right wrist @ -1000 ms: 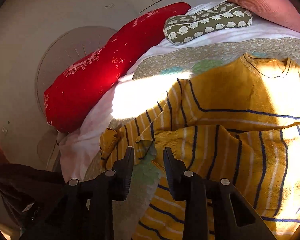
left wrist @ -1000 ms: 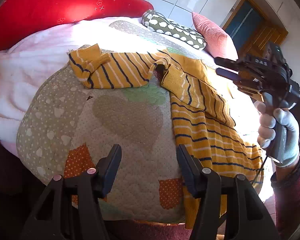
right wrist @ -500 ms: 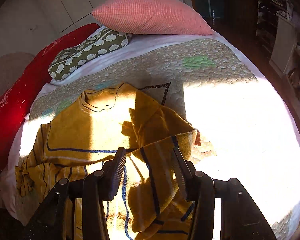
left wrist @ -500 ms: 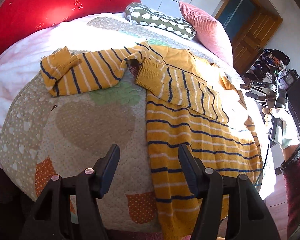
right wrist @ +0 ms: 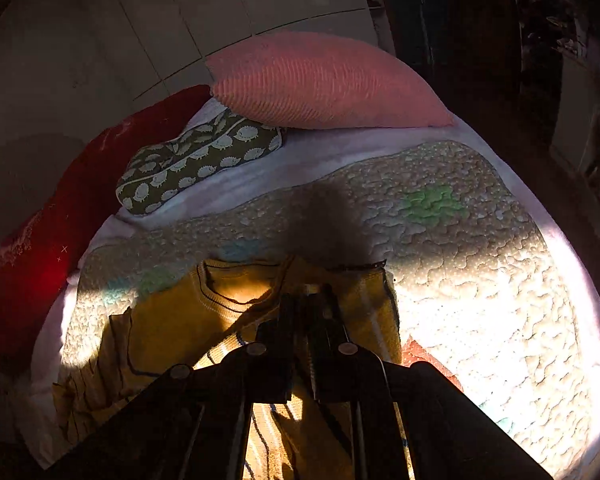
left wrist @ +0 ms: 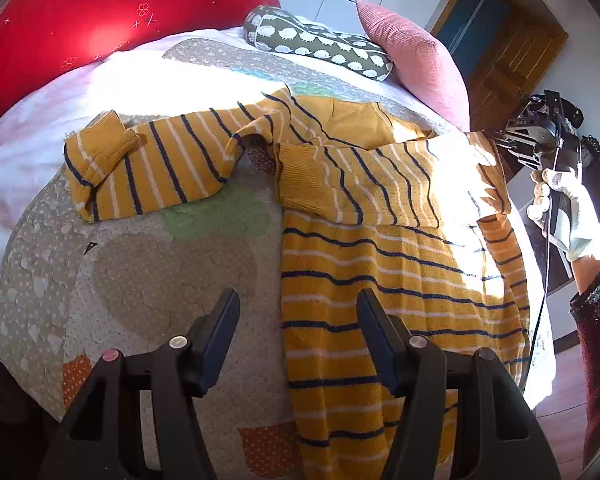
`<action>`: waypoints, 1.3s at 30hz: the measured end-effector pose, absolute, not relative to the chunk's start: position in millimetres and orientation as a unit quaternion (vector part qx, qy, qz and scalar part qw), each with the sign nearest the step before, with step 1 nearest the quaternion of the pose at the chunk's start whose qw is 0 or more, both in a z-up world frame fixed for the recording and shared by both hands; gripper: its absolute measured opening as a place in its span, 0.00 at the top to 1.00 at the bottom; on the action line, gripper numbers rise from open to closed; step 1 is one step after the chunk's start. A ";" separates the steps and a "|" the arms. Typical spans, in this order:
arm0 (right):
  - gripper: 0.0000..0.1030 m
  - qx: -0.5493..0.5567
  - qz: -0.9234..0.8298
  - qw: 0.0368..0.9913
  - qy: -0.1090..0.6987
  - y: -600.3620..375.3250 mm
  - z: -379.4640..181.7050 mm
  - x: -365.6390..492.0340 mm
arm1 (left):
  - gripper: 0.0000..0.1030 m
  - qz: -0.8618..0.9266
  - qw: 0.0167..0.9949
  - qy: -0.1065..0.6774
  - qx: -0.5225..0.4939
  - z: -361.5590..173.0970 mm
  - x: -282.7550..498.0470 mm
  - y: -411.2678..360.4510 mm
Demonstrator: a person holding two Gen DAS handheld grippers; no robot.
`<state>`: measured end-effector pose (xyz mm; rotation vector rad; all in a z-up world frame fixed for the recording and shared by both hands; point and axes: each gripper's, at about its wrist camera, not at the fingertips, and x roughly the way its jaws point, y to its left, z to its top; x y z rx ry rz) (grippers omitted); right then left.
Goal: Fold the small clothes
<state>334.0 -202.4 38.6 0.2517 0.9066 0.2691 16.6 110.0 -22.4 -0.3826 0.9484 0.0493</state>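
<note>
Striped sweater [left wrist: 380,264] lengthwise, neckline toward pillows, right gripper [right wrist: 306,300] clenched on its edge, left gripper [left wrist: 298,332] released.

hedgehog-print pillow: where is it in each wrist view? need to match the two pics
Left wrist: hedgehog-print pillow at top centre, between the red cushion on its left and the pink pillow on its right.
Right wrist: pillow at left of centre, below the pink pillow's left end.
Shared landmark: the pink pillow, touching it in both views.
</note>
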 end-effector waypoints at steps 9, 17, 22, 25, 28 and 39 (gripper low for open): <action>0.45 0.186 0.162 0.861 0.445 -255.6 26.4 309.8 | 0.42 0.017 0.873 0.457 -0.171 -17.5 31.3 111.8; 0.45 0.018 0.158 0.854 0.496 -261.4 -16.0 249.0 | 0.35 0.005 0.884 0.457 -0.099 -14.7 116.7 81.2; 0.45 -0.090 0.140 0.854 0.493 -227.4 -50.6 243.7 | 0.35 0.024 0.869 0.486 -0.086 -42.1 173.6 84.9; 0.85 -0.095 0.110 0.860 0.489 -225.0 -60.9 253.5 | 0.35 0.041 0.862 0.499 -0.077 -56.9 196.5 86.8; 0.87 0.030 0.099 0.872 0.479 -265.5 -47.9 258.5 | 0.35 0.059 0.858 0.506 -0.064 -66.4 208.6 86.8; 0.67 0.150 0.057 0.869 0.469 -347.4 -48.6 213.0 | 0.35 0.042 0.856 0.510 -0.078 -68.8 218.3 90.6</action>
